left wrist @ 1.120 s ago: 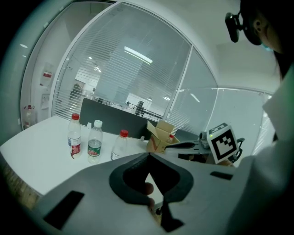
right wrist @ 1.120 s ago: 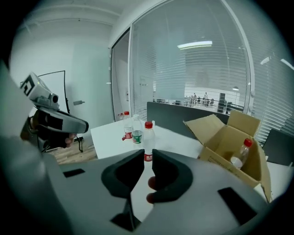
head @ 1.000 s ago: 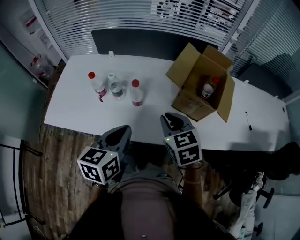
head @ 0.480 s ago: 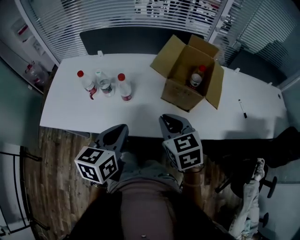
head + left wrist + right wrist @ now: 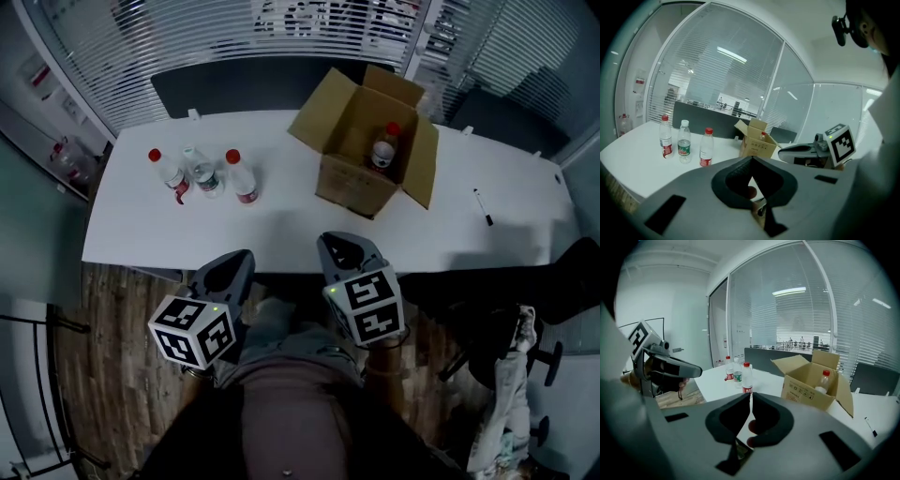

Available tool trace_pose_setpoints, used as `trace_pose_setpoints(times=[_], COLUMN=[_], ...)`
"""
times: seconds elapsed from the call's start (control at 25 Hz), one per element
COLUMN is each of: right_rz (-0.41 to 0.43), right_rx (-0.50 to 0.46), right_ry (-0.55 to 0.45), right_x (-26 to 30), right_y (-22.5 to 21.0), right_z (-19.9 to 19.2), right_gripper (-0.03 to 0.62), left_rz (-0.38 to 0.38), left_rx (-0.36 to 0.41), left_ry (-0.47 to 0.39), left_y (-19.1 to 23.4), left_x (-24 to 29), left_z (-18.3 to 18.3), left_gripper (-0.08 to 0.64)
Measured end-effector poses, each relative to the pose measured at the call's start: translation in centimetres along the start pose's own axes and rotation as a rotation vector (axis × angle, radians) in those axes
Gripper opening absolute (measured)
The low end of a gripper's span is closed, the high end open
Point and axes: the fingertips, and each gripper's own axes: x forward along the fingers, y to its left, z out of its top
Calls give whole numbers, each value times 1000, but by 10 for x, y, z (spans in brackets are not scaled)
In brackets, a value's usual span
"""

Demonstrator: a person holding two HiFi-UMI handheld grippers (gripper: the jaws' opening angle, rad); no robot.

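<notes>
Worktop (image 5: pixel 281 230), white and long, is running across the head view above a wood-plank floor (image 5: pixel 122 319). Glass walls with slatted blinds (image 5: pixel 187 37) are closing off the room behind it, and a dark office chair (image 5: pixel 511 370) is standing at the right. Three water bottles are standing upright in a close row on the worktop's left part: a left red-capped bottle (image 5: pixel 169 174), a white-capped bottle (image 5: pixel 202 172) and a right red-capped bottle (image 5: pixel 239 176). An open cardboard box (image 5: pixel 352 192) is sitting right of the middle with a boxed bottle (image 5: pixel 382 150) standing inside it, and a marker pen (image 5: pixel 481 206) is lying farther right. Both grippers are hanging short of the near edge, well apart from everything on the worktop. The left gripper (image 5: pixel 234 258) is pointing toward the bottle row and the right gripper (image 5: pixel 342 246) toward the box. Each is showing its jaws pressed together with nothing between them.
</notes>
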Motion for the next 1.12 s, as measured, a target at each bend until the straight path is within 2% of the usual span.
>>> trace_pose_setpoints(times=[0.24, 0.64, 1.12], right_rz=[-14, -47, -137], right_rx=[7, 57, 104], right_ry=[8, 18, 12], right_x=[-2, -1, -4], right_y=[-2, -18, -93], right_z=[-5, -10, -12], right_gripper=[37, 37, 37], left_rz=[-2, -59, -166], left_rx=[15, 13, 53], left_ry=[9, 34, 85], left_y=[-1, -4, -38], left_x=[4, 28, 105], left_z=[-2, 0, 23], left_gripper=[8, 8, 8])
